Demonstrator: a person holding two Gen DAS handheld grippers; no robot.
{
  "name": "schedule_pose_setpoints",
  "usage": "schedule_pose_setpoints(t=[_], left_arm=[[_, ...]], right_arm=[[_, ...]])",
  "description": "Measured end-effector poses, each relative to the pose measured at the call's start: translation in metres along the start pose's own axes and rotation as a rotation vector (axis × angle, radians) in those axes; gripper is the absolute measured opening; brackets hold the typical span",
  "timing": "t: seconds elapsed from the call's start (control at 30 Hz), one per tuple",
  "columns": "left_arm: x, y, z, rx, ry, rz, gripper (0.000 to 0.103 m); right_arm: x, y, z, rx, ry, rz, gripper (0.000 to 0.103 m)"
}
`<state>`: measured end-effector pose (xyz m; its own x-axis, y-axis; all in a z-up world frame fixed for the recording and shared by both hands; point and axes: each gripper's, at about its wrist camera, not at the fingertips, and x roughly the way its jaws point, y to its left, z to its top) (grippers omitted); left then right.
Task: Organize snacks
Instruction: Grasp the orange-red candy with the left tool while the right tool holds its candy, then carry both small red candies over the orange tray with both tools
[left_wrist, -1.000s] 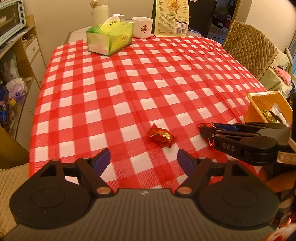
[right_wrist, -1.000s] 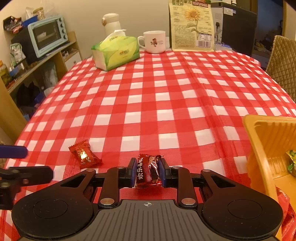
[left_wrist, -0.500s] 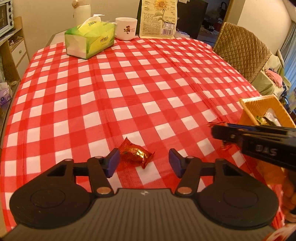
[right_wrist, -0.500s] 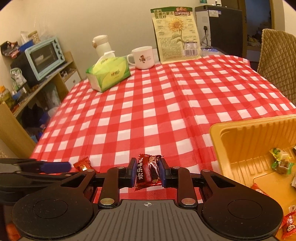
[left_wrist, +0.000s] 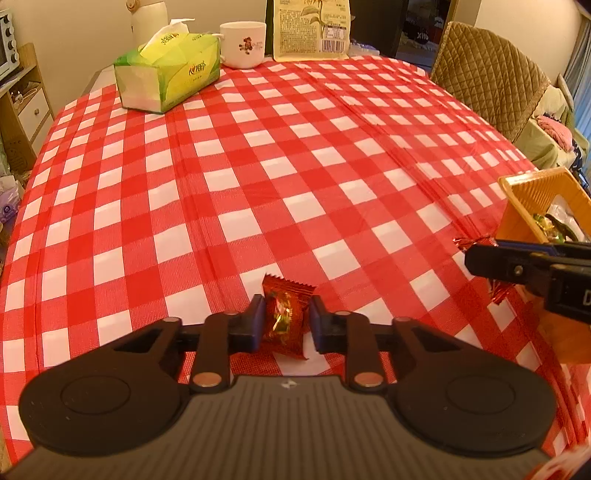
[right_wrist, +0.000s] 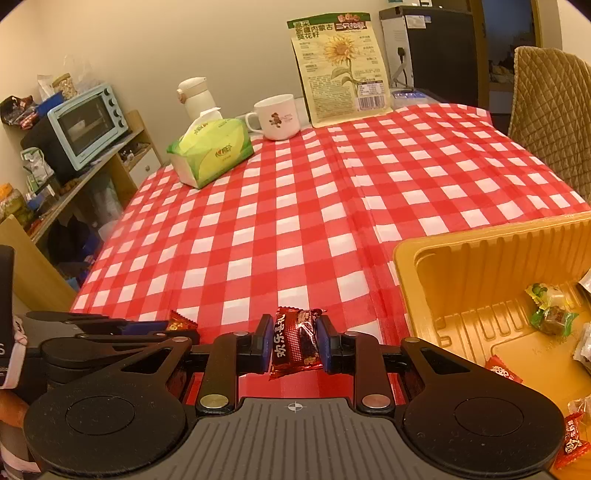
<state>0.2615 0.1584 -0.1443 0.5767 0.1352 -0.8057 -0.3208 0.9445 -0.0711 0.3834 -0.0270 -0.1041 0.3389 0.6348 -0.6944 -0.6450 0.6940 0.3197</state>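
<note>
My left gripper (left_wrist: 286, 322) is shut on a red foil candy (left_wrist: 285, 319) low over the checked tablecloth (left_wrist: 258, 166). The candy also peeks out behind the left gripper in the right wrist view (right_wrist: 181, 322). My right gripper (right_wrist: 294, 341) is shut on a dark red snack bar (right_wrist: 295, 339) and holds it above the table, just left of the yellow tray (right_wrist: 443, 273). The tray holds several wrapped sweets (right_wrist: 550, 314). In the left wrist view the right gripper (left_wrist: 469, 254) stands at the right, beside the tray (left_wrist: 532, 192).
A green tissue box (left_wrist: 168, 72), a white mug (left_wrist: 243, 44) and a sunflower seed bag (right_wrist: 340, 70) stand at the table's far end. A quilted chair (left_wrist: 487, 77) is at the far right. A shelf with a toaster oven (right_wrist: 85, 125) is at the left.
My left gripper moved forward over the foil candy and closed on it. My right gripper rose and moved right toward the tray with the snack bar.
</note>
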Motion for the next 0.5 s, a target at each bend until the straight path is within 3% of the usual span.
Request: schedule_pose_setpoints(t=[0.5], left_arm=[[-0.0087,-0.0044,-0.0058,0.029,0.013,-0.020,0.020]], right_arm=[[-0.0063,0.0034,-0.0017,0.003,0.007,0.026,0.026]])
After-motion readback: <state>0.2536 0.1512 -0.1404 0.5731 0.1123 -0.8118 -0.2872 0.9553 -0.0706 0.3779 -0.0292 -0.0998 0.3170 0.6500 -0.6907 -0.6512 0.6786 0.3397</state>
